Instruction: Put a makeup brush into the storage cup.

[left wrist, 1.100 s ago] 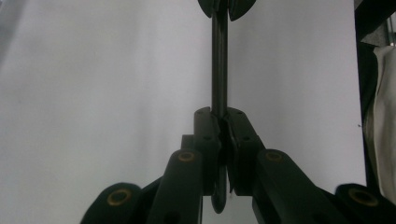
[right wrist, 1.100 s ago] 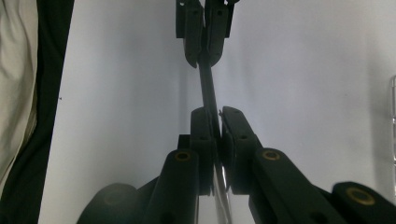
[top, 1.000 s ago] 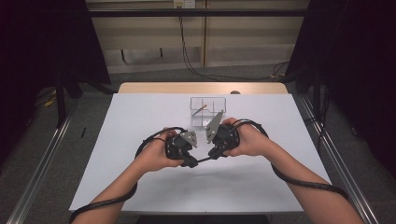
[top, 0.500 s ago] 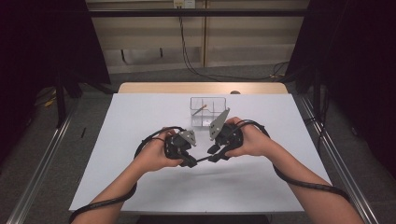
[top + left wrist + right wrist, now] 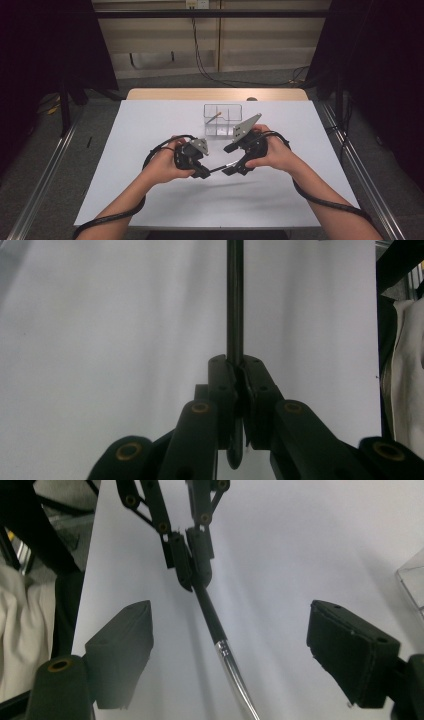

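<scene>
Slim black-handled, silver-tipped tool (image 5: 212,617) held above white table.

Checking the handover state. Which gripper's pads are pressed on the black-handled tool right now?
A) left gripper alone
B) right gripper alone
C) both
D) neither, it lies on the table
A: in the left gripper view the left gripper is clamped on the tool. In the right gripper view the right gripper has just been opening, its pads standing clear on either side of the tool's shaft with the shaft between them.
</scene>
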`<action>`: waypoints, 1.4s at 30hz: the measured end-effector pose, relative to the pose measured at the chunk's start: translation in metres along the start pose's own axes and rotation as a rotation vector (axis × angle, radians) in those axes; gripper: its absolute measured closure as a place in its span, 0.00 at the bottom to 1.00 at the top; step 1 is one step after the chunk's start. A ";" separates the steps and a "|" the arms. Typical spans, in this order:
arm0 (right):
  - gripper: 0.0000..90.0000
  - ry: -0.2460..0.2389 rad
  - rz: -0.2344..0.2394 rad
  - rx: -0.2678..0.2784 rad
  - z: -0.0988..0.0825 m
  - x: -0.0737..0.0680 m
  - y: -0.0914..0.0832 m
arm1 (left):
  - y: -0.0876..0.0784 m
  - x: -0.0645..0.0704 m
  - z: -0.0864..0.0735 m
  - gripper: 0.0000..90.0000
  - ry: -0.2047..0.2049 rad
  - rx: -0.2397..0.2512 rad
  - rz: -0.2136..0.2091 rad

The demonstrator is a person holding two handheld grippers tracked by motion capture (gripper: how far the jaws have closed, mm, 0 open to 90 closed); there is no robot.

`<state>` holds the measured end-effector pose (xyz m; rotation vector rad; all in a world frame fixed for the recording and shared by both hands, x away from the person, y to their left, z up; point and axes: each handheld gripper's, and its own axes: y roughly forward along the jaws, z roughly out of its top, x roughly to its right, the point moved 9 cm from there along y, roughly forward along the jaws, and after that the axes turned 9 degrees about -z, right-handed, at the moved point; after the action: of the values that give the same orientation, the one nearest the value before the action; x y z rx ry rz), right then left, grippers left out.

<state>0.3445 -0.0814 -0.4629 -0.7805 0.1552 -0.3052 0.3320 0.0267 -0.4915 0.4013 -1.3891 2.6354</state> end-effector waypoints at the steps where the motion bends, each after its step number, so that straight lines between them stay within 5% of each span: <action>1: 0.20 0.010 0.004 0.014 0.000 0.000 0.000 | 0.000 0.000 0.000 0.94 -0.001 0.001 -0.001; 7: 0.14 0.062 0.013 0.100 -0.001 0.000 -0.002 | 0.000 0.000 0.000 0.94 0.002 0.005 0.001; 20: 0.12 0.157 -0.048 0.259 0.000 0.007 -0.010 | -0.001 -0.001 -0.001 0.94 -0.012 0.042 0.000; 42: 0.11 0.187 -0.109 0.444 0.006 0.008 -0.025 | -0.002 -0.002 -0.002 0.94 -0.031 0.112 0.000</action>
<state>0.3481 -0.0969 -0.4414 -0.3201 0.2118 -0.4968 0.3340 0.0295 -0.4919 0.4563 -1.2532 2.7270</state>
